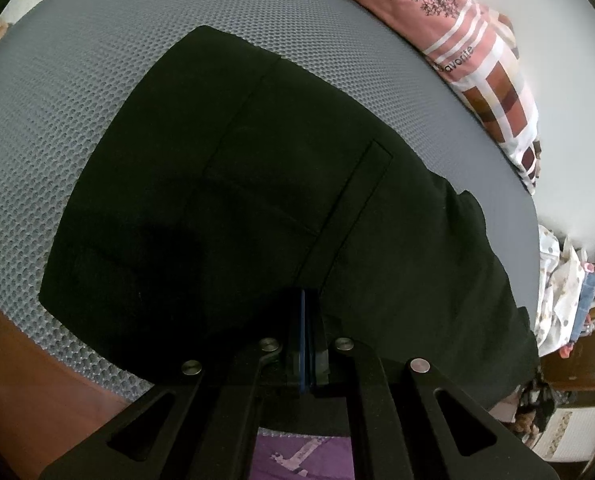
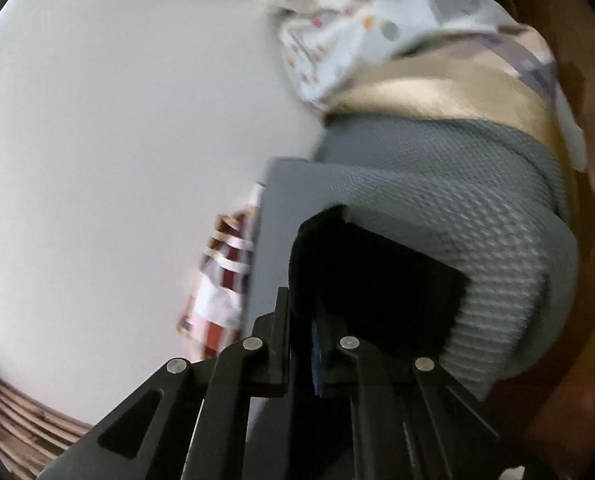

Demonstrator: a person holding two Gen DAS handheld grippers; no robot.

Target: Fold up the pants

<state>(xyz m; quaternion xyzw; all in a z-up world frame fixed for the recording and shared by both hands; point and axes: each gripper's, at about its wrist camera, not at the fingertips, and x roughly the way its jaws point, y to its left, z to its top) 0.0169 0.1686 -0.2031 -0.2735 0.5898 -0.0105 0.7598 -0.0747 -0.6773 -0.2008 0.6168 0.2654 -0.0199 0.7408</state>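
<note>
While the black pants (image 1: 257, 184) lie flat on the gray bumpy mat (image 1: 77, 92), they fill the middle of the left wrist view. Their long way runs from the lower left of the frame toward the right edge, where the cloth bunches up a little. The near part looks folded, with straight edges at the upper left and lower left. Thin seam lines cross the cloth, and a long narrow strip runs from the middle right down to the bottom center. The cloth is dark and smooth, with few wrinkles.

At the bottom center, the left gripper (image 1: 306, 308) sits over the near edge of the pants with its two fingers pressed tight together. I cannot tell if any cloth is pinched in it.

In the upper right of that view lies a pink and white patterned cloth (image 1: 481, 60).

In the right wrist view, which is blurry, the pants (image 2: 377, 280) show as a dark block at the lower middle, on the mat (image 2: 497, 240). The right gripper (image 2: 301, 312) at the bottom center has its fingers a small way apart, and the edge of the pants sits in that gap. I cannot tell if the fingers press on it. A white dotted cloth (image 2: 357, 20) lies at the top.
</note>
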